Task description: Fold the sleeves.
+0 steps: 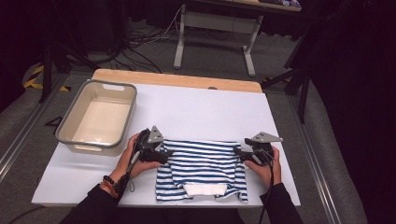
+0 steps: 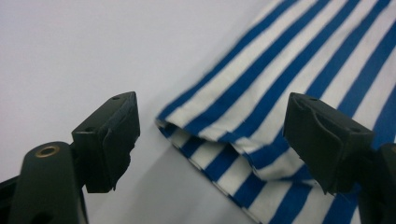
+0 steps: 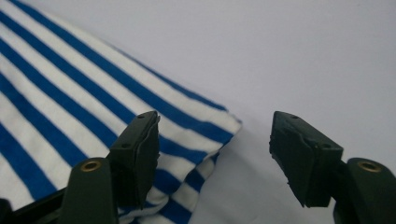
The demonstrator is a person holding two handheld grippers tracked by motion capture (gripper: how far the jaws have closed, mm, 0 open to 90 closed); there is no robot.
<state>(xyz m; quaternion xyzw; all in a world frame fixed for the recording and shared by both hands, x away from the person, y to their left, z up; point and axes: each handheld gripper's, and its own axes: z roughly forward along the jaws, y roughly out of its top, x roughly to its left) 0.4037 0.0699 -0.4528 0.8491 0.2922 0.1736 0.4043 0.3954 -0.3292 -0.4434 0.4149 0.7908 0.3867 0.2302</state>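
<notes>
Both our forearms come in low; left gripper (image 1: 164, 153) and right gripper (image 1: 239, 153) sit at opposite top corners of the folded blue-and-white striped shirt (image 1: 201, 169). Jaws on both are spread, pinching nothing, with a shirt corner lying loose between each pair. Shirt lies flat near the front edge of the white table (image 1: 196, 107); beige plastic bin (image 1: 72, 126) stands well apart at the left.

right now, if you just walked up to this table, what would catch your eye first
The blue and white striped shirt, folded flat at the near edge of the white table, stands out most. A gripper sits at each of its far corners, the left gripper and the right gripper, both with jaws open and the cloth corners lying loose between them. An empty beige tub waits at the table's left.
</notes>
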